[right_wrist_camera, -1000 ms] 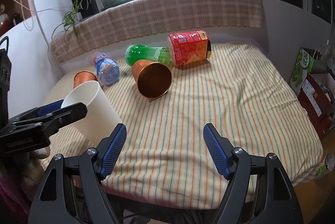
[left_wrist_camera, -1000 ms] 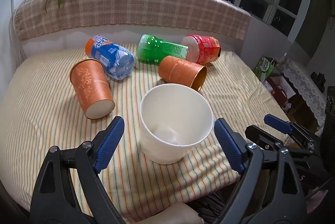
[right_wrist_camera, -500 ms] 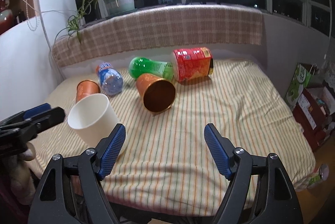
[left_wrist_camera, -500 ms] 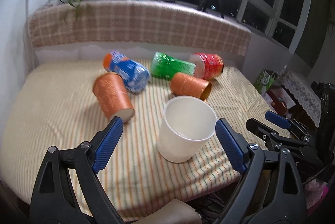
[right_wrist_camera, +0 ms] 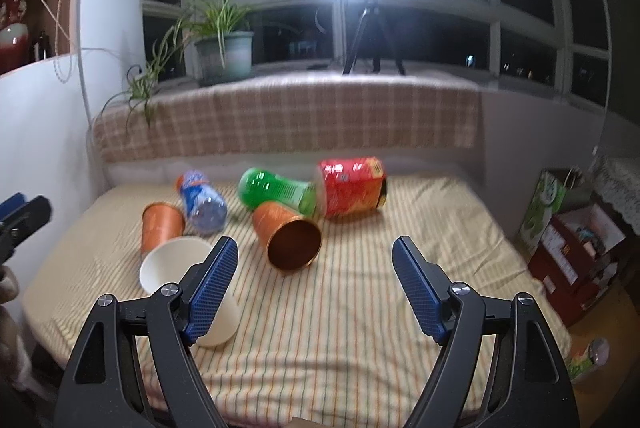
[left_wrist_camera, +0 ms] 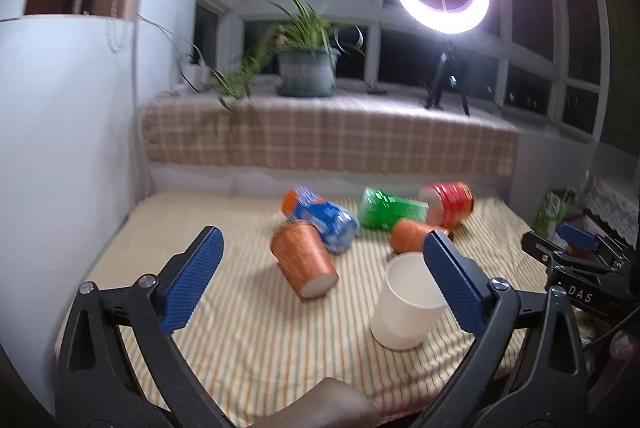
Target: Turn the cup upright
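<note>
Both tongs spread and empty: left gripper [left_wrist_camera: 320,278] pulled back and raised since a second ago, right gripper [right_wrist_camera: 314,286] likewise withdrawn. White cup [left_wrist_camera: 406,304] freed near the striped cloth's [right_wrist_camera: 360,328] front edge, mouth up, long axis near vertical, slightly tilted; flip apparently done.

Left gripper [left_wrist_camera: 320,276] and right gripper [right_wrist_camera: 314,286] are showing black clamp arms, silver screws, blue textured pads [left_wrist_camera: 192,282]; white "DAS" lettering [left_wrist_camera: 580,295] is showing on the right gripper's body.
</note>
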A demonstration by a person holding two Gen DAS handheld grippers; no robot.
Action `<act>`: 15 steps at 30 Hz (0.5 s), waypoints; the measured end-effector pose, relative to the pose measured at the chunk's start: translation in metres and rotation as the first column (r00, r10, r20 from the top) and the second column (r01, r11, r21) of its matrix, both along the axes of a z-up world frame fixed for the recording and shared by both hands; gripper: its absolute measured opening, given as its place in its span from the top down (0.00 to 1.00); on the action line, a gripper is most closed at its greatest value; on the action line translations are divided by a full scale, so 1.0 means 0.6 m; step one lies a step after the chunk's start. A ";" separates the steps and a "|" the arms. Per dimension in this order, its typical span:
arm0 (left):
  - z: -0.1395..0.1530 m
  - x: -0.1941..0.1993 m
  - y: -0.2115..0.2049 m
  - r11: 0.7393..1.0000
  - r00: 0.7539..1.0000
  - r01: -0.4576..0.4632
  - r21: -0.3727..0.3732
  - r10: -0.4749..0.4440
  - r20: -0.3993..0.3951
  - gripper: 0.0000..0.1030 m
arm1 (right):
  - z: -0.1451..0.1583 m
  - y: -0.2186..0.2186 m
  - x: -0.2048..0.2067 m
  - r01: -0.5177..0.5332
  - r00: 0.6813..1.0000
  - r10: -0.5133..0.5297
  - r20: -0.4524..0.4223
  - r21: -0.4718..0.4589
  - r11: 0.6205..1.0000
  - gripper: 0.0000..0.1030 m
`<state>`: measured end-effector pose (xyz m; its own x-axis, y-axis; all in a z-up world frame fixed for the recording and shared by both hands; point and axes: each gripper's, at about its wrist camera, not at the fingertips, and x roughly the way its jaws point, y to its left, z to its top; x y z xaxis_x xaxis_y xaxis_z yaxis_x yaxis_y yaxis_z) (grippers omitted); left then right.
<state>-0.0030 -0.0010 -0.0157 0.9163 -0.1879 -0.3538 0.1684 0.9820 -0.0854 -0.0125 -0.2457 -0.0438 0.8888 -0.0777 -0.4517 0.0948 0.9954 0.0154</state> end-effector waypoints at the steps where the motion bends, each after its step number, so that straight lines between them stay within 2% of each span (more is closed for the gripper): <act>1: 0.002 -0.004 0.003 1.000 1.000 -0.010 -0.003 0.010 0.011 0.01 | 0.004 0.003 -0.004 0.011 1.000 -0.010 0.021 -0.013 1.000 0.22; 7: 0.008 -0.019 0.018 0.998 0.997 -0.053 -0.021 0.054 0.047 0.01 | 0.022 0.013 -0.018 0.064 0.992 -0.057 0.112 -0.060 0.996 0.22; 15: 0.013 -0.033 0.014 0.998 0.995 -0.068 0.004 0.067 0.077 0.01 | 0.038 0.014 -0.028 0.112 0.979 -0.100 0.179 -0.060 0.992 0.21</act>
<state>-0.0227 0.0074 -0.0077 0.9512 -0.1228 -0.2829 0.1077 0.9918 -0.0682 -0.0290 -0.2371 -0.0207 0.9387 -0.2015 -0.2797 0.2020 0.9790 -0.0276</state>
